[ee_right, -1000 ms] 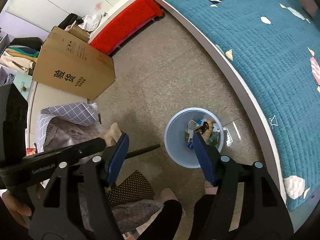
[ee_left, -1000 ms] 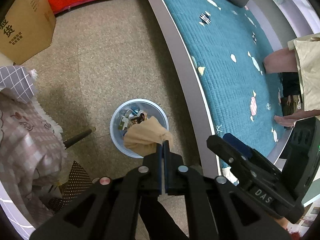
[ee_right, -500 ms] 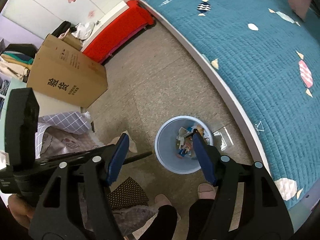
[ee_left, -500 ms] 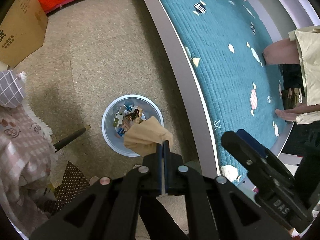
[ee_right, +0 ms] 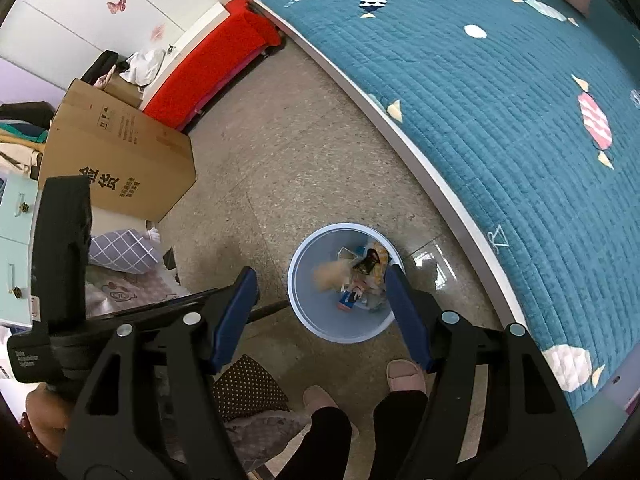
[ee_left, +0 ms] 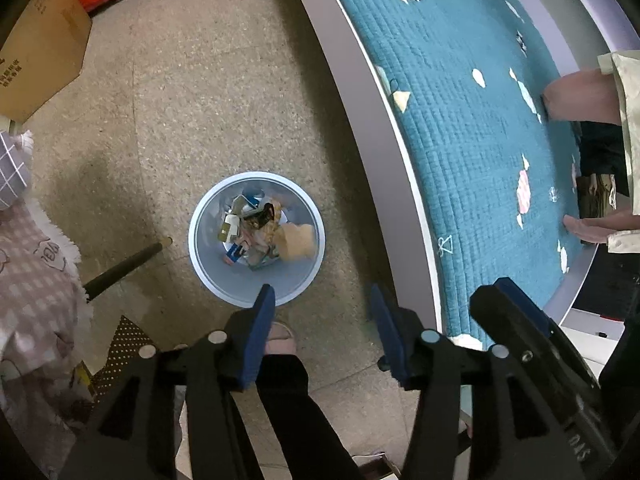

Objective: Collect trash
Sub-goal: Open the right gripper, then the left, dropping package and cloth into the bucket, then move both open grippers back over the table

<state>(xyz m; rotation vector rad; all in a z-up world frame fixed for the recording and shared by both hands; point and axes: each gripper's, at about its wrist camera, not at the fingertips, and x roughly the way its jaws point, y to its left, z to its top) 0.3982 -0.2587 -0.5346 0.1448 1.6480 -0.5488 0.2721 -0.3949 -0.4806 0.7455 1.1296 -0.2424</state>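
Dropping trash into the bin.
Left view: the left gripper [ee_left: 320, 300] has just been opening, with nothing between its 2 fingers, and the tan paper wad [ee_left: 296, 240] lies in the blue bin [ee_left: 200, 252] beside the bed [ee_left: 460, 120]. Right view: the right gripper [ee_right: 320, 284] stands wide and empty above the bin, near a cardboard box [ee_right: 116, 160].

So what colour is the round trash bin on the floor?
The round plastic trash bin is light blue, full of mixed wrappers; the right wrist view shows it best.
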